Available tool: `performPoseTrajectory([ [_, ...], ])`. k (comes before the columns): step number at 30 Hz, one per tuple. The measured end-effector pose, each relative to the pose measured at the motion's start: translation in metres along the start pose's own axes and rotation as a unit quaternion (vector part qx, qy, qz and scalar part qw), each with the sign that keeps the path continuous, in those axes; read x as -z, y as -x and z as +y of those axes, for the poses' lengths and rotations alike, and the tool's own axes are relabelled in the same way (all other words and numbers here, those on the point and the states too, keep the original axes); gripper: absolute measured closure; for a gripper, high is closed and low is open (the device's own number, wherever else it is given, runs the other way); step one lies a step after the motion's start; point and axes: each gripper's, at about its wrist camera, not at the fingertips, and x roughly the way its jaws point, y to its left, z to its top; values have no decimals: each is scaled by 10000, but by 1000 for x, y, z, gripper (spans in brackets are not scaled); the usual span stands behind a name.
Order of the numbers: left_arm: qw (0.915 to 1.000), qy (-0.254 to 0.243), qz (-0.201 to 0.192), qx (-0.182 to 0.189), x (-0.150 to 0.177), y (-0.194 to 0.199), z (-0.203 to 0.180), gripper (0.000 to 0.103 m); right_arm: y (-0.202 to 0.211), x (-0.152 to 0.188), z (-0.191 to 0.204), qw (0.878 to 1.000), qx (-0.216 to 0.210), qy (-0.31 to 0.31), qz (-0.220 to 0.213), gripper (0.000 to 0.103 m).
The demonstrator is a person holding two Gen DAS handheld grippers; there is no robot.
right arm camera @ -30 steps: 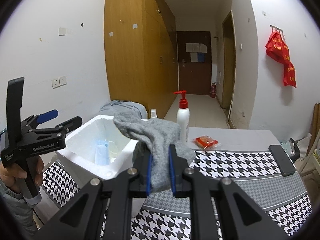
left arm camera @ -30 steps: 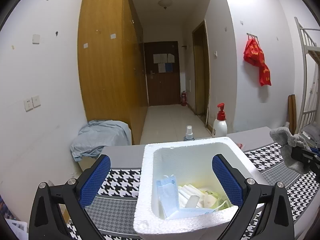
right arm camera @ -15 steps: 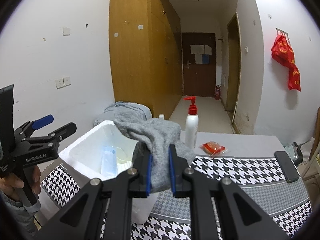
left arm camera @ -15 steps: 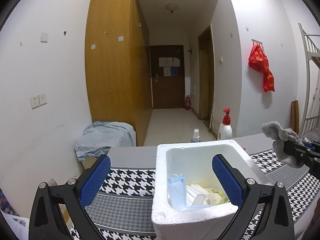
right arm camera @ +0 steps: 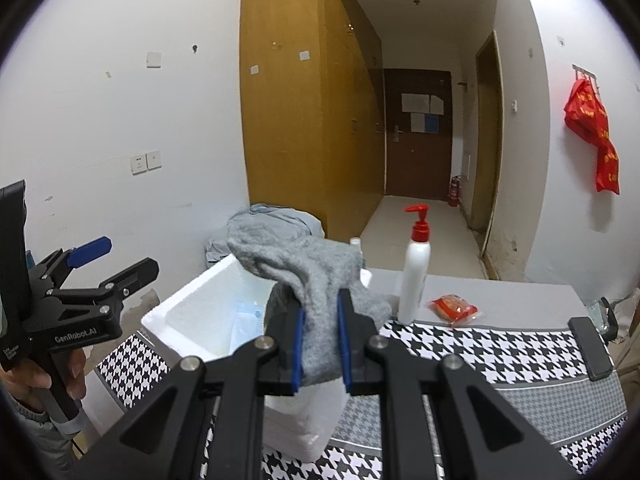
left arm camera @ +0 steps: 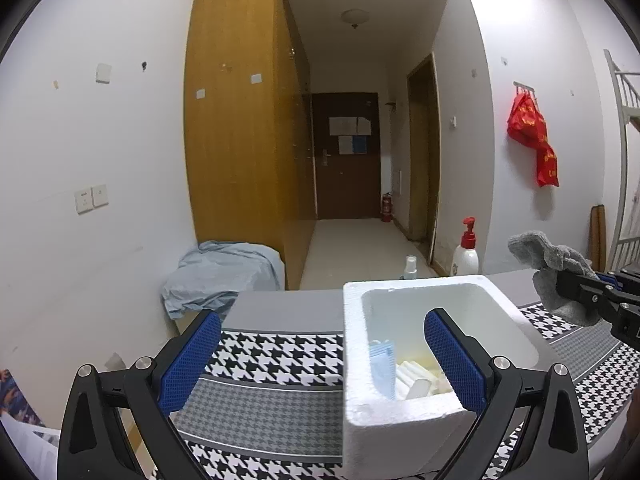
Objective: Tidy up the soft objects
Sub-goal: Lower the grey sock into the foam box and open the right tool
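From left to right on the houndstooth tablecloth [right arm camera: 500, 344] there is one left gripper [left arm camera: 322, 360] with its blue pads spread wide and holding nothing, one white foam box [left arm camera: 404, 424] just in front of it, one grey sock [right arm camera: 316, 280], one white pump bottle [right arm camera: 416, 276] with a red top, one red packet [right arm camera: 454, 309] and one black phone [right arm camera: 590, 346]. The right gripper [right arm camera: 320, 338] is pinching the sock, which hangs in the air over the near corner of the box. The sock is fuzzy mid-grey knit, bunched between the pads, with one end flopping up and to the left.
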Motion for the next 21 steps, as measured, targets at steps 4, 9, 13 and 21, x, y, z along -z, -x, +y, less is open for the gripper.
performPoseTrajectory([
  [4, 9999, 94, 15, -31, 2, 1, 8, 1, -5, -1, 7, 10000, -59, 57, 28, 85],
  [9, 10000, 65, 45, -60, 6, 1, 13, 1, -14, -2, 12, 9998, -154, 42, 84, 85],
  [13, 9999, 149, 55, -35, 9, 2, 18, 1, -21, -4, 16, 9997, -197, -23, 154, 85],
  [21, 9997, 227, 34, 5, 12, 4, 26, 1, -33, -6, 25, 9992, -273, -35, 294, 84],
])
